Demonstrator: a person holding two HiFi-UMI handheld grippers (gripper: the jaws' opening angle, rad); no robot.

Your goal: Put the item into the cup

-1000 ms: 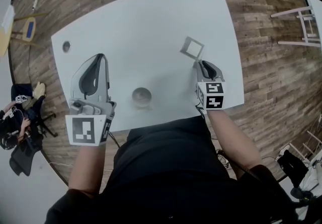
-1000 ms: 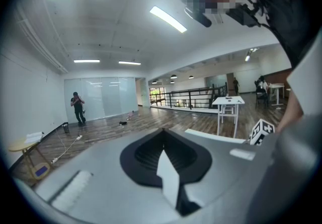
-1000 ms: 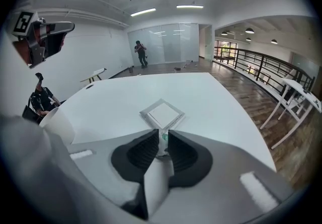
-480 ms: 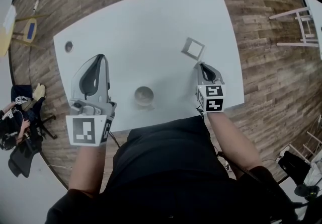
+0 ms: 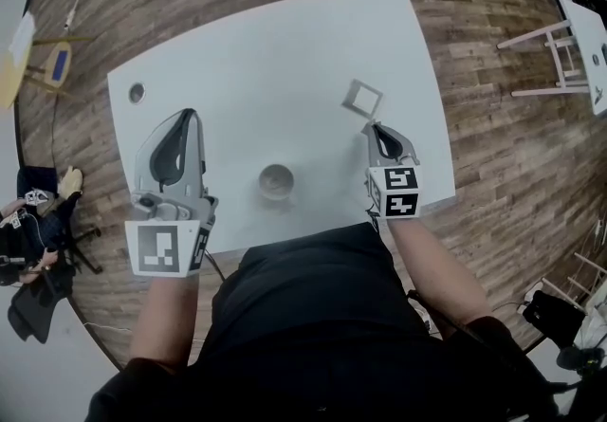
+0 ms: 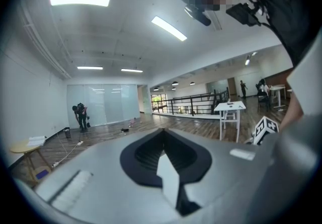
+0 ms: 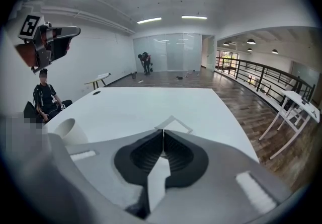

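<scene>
Square frame pinched at near corner by right tongs, left tongs together, empty

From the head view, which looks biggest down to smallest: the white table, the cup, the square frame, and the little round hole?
1. white table, by far the biggest.
2 and 3. cup and square frame: they look about the same size, too close to rank.
4. round hole, the smallest.

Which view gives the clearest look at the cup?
Head view: the cup shows whole from above, mouth up. Right gripper view catches only its side at the left, lower part hidden. Left gripper view misses it.
</scene>
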